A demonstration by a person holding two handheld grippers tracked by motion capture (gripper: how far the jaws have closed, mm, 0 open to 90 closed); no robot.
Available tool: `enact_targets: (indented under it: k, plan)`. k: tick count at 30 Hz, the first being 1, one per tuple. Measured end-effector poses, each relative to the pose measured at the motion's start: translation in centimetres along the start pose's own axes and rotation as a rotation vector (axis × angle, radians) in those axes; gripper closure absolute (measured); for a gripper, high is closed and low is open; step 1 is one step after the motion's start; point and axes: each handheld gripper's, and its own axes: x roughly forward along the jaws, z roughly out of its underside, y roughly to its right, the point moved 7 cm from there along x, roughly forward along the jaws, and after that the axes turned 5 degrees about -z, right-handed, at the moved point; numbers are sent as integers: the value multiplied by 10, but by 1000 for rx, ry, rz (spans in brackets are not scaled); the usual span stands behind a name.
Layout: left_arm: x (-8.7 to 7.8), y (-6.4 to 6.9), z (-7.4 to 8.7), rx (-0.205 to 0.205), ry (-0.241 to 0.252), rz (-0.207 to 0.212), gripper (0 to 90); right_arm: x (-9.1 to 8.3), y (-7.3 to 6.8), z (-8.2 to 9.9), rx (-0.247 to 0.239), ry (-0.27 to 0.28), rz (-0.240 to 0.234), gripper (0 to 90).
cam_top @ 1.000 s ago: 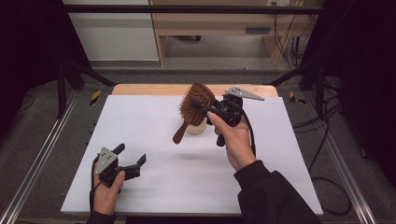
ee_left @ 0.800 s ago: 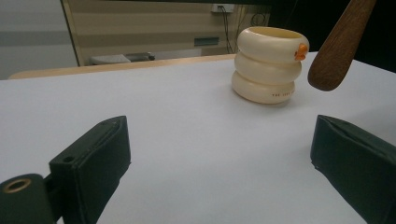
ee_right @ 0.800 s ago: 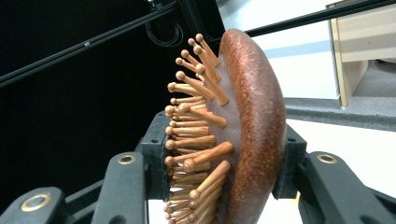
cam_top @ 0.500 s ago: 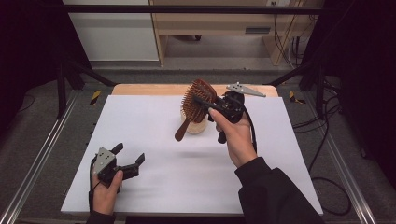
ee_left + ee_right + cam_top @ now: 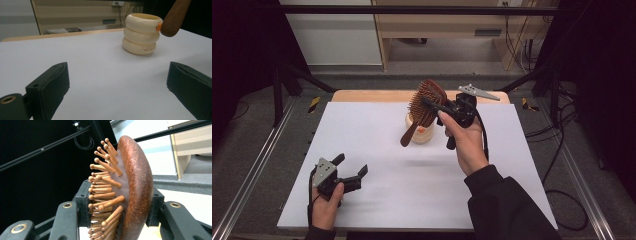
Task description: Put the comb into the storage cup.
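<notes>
The counter (image 5: 377, 200) lay bare from centre to six o'clock. At twelve o'clock, the right hand-held gripper (image 5: 435, 106) clamped a brown wooden hairbrush (image 5: 426, 102) with peg bristles above a cream ribbed holder (image 5: 423, 133). At seven o'clock, the left hand-held gripper (image 5: 350, 168) gaped.

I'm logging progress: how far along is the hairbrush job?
Done: the right gripper has the wooden hairbrush clamped by its head and lifted off the table. In hand: its handle hangs by the cream ringed holder. Left, probably: lowering it in. The left gripper rests open, idle.
</notes>
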Motion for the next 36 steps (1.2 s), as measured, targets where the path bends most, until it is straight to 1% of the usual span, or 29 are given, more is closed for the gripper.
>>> enact_targets:
  k: [16, 20, 23, 29, 36]
  plan:
    - [0, 1, 0, 0, 0, 5, 42, -2, 3, -5, 5, 14, 23, 514]
    - [0, 1, 0, -1, 0, 5, 42, -2, 4, -7, 8, 24, 27, 515]
    - [0, 1, 0, -2, 0, 6, 41, -2, 6, -11, 7, 38, 41, 514]
    - [1, 2, 1, 1, -4, 13, 41, -1, 6, -17, 16, 44, 50, 514]
    - [1, 2, 1, 2, -4, 15, 41, 0, 9, -20, 20, 48, 54, 514]
